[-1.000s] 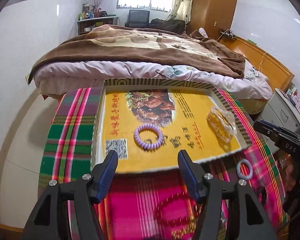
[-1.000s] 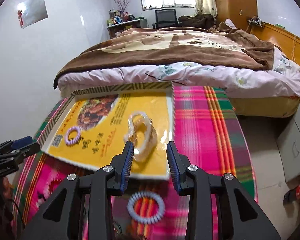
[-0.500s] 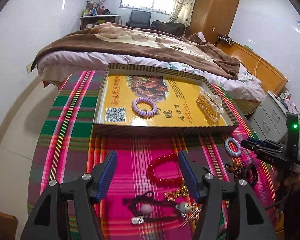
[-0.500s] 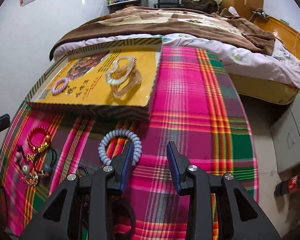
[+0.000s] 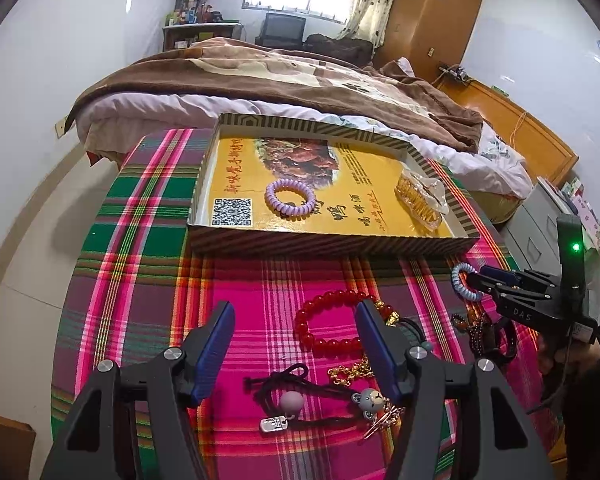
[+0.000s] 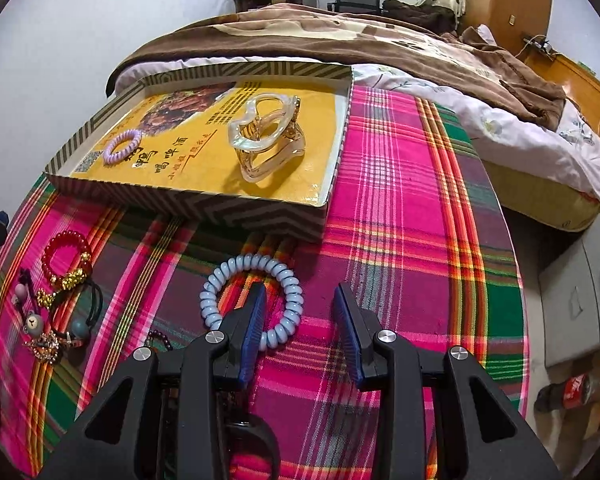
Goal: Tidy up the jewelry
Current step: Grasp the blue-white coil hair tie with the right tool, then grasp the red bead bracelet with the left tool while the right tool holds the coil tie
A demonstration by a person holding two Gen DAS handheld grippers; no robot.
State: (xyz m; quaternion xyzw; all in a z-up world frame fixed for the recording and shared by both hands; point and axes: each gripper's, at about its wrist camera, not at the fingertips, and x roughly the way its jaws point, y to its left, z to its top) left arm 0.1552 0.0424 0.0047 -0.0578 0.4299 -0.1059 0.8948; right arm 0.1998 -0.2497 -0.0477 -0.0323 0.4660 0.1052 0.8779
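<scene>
**One finger through the ring, and a tangle waiting on our left**

Our right gripper (image 6: 300, 320) has its fingers parted to a middling gap over the blue coil hair tie (image 6: 252, 300), which lies on the tabletop (image 6: 400, 220) just near of the box. The left finger sits inside the ring and the right one outside, so closing should pinch one side of the coil. The risk, as we judge it, is that the springy band rolls out of the pinch, or hangs low and catches the wall of the box (image 6: 188, 204) on the way over.

Our left gripper (image 5: 296, 344) is spread wide and empty, above the red bead bracelet (image 5: 328, 328). That bracelet touches a gold chain (image 5: 352, 372) and a dark cord (image 5: 300, 396) with charms; lifting it could drag the neighbours along.

Counted: two things already in the box, a purple coil hair tie (image 5: 290, 198) and a clear hair claw (image 6: 266, 136). Outside it: one blue coil, one red bracelet, one gold chain. The corded and beaded pieces in the heap overlap too much for a sure count.
</scene>
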